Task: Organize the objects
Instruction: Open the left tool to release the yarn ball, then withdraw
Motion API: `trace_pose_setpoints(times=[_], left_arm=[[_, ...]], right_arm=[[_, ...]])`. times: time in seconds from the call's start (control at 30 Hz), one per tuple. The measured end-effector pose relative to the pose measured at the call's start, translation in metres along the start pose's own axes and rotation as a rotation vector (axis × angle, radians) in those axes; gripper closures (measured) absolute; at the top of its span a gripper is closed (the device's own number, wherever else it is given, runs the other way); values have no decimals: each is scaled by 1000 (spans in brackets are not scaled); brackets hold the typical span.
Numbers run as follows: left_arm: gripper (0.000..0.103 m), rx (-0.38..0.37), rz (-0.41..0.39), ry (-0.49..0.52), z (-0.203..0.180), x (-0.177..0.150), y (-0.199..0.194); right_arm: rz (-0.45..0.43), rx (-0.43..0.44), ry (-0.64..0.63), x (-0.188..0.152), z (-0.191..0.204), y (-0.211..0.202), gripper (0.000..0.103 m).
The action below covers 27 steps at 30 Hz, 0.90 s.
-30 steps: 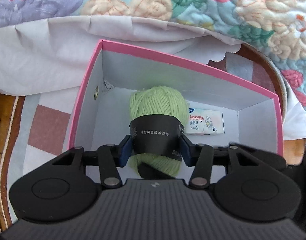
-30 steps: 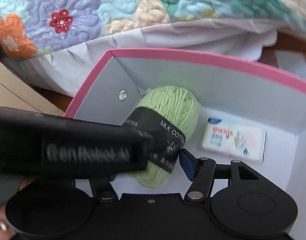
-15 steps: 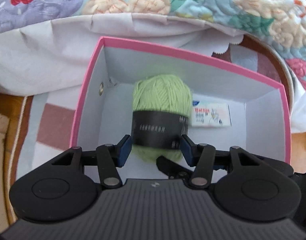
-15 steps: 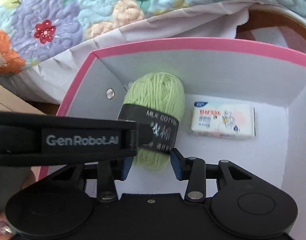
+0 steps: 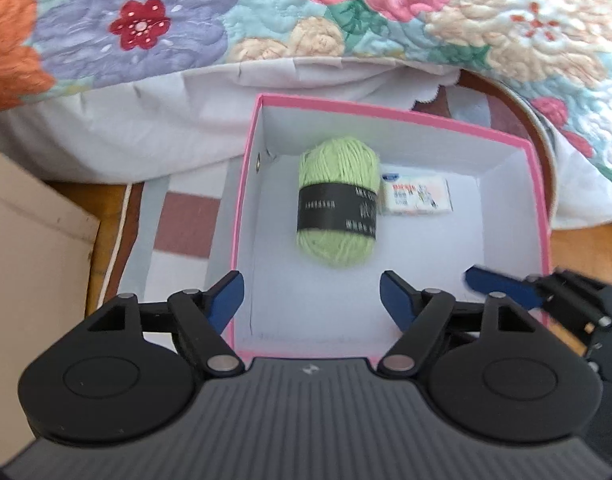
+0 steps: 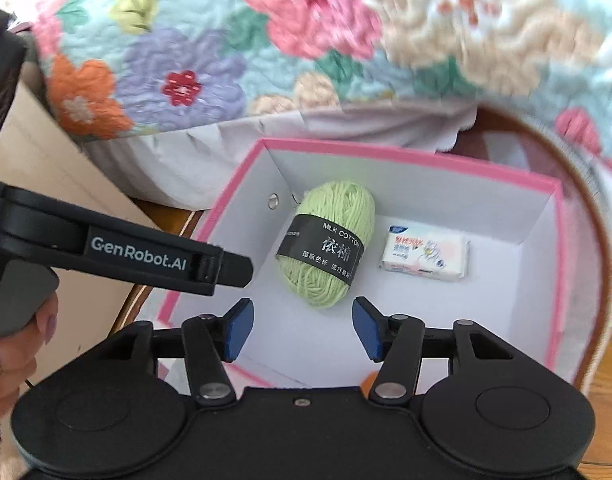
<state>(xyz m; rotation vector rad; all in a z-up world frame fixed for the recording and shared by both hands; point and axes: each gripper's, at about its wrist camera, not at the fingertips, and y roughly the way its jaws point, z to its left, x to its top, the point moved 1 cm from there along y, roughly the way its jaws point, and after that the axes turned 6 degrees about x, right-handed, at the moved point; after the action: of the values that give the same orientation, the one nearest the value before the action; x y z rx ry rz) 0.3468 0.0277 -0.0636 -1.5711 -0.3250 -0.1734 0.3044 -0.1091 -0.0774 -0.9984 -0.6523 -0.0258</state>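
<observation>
Seen from above through two wrist cameras: an open square cardboard box with a pink rim and white inside [image 5: 386,114], set on a checked cloth over a wooden surface. Inside, toward the far left corner, a ball of light green yarn wrapped in a black paper band [image 5: 337,206], lying on its side on the box floor. Just beside it on the right, close enough that touching cannot be ruled out, a small flat white packet of tissues with red and blue print [image 5: 418,197].

Near the lower edge of the left view, the left gripper [image 5: 312,296], black with blue finger pads, jaws opening wide, nothing between them, yarn lying free beyond the fingertips. At the right edge of the same view, the right gripper [image 5: 502,286], one blue pad blurred over the box's near right side.

In the right view, the right gripper's jaws also opening, pads apart, empty, the yarn just past them and untouched. Across the left of that view, the left gripper's black body marked "GenRobot.AI", a hand [image 6: 14,344] wrapped around its handle.

Behind the box, a quilted floral bedspread in pastel colours [image 5: 306,12] over a pale grey sheet. To the left, a flat piece of plain brown cardboard [image 5: 26,260].
</observation>
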Motion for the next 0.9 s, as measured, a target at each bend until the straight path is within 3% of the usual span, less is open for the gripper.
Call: trace_pose_setpoints(times=[0.4,0.67,0.9], left_arm=[[24,97,-101,136,-10,-40,-95],[22,120,-155,166,-1,-78,-153],[20,116,-150,156,10,-111,-177]], right_arm=[[31,-123,-135,-11,47,-78,30],[42,-121,-158,-33,73,-119,27],[64,-120,-193,-53,93,-144,26]])
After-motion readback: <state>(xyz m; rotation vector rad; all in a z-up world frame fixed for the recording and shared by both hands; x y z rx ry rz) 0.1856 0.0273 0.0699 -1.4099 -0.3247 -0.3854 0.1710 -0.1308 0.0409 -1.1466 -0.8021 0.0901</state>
